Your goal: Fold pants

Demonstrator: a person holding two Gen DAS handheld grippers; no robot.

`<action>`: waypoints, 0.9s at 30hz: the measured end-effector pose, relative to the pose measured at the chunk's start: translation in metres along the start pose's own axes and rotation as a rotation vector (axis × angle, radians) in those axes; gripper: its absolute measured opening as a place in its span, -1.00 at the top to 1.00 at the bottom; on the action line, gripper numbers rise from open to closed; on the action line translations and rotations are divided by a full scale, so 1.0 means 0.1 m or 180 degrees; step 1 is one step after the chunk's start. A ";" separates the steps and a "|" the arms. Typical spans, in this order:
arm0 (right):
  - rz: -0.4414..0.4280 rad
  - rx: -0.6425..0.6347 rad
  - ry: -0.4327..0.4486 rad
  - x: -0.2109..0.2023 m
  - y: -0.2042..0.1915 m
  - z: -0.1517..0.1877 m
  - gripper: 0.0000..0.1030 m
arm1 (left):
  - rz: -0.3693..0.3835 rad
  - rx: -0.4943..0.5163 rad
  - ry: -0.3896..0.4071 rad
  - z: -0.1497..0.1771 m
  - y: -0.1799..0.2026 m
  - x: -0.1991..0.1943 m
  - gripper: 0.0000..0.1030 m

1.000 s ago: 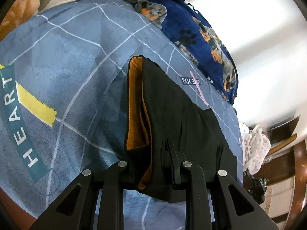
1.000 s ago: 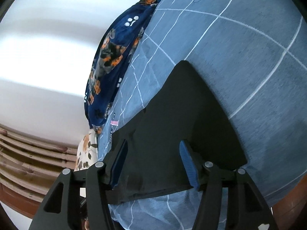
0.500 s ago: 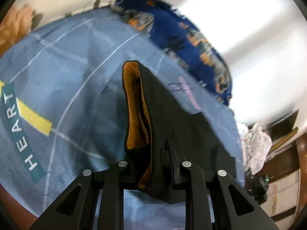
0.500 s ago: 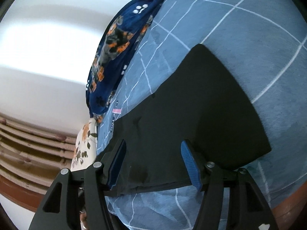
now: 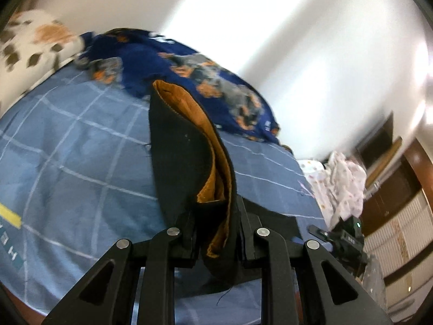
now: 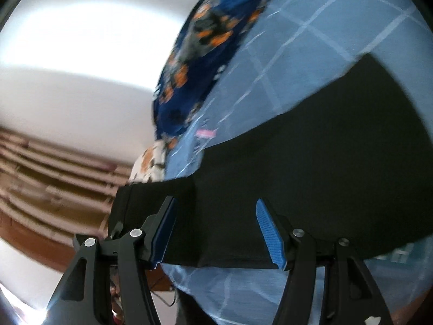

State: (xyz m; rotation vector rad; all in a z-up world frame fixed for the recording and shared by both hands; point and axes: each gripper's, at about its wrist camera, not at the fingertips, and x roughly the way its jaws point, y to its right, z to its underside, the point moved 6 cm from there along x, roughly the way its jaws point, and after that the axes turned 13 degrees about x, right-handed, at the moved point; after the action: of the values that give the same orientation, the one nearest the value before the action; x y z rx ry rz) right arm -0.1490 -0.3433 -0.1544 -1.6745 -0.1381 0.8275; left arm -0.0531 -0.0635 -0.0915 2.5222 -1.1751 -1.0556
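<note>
Pants (image 5: 189, 162): left tongs (image 5: 216, 233) clamped on orange-lined fold; right tongs (image 6: 216, 230) apart over black cloth.

Counting the bed

We see one pair of black pants (image 5: 184, 162), two grippers, one blue checked bedsheet (image 5: 67, 168), one dark-blue patterned blanket (image 5: 205, 78).

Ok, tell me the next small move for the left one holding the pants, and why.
Probably carry the held end across and lay it over the flat part. The left hand-held gripper is clamped on a bunched end of the black pants, lifted off the blue bedsheet, orange lining showing. The right hand-held gripper is open over the flat part.
</note>
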 end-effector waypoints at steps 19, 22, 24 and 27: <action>-0.1037 0.0442 -0.0751 0.29 -0.51 -0.12 -0.59 | 0.0314 0.1375 -0.0719 0.41 1.74 1.23 0.57; -0.0969 0.0549 -0.0728 0.21 -0.36 -0.23 -0.59 | 0.0359 0.1546 -0.0843 0.58 1.90 1.37 0.57; -0.0888 0.0577 -0.0720 0.21 -0.28 -0.28 -0.59 | 0.0347 0.1709 -0.0887 0.68 1.99 1.43 0.57; -0.0675 0.0561 -0.0693 0.22 -0.16 -0.32 -0.41 | 0.0303 0.1924 -0.0924 0.80 2.12 1.52 0.57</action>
State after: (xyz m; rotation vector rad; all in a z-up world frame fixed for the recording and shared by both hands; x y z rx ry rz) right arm -0.1087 -0.3534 -0.1484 -1.3759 -0.3763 0.8339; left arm -0.1675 -0.3056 -0.1427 2.7478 -1.9249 -1.2167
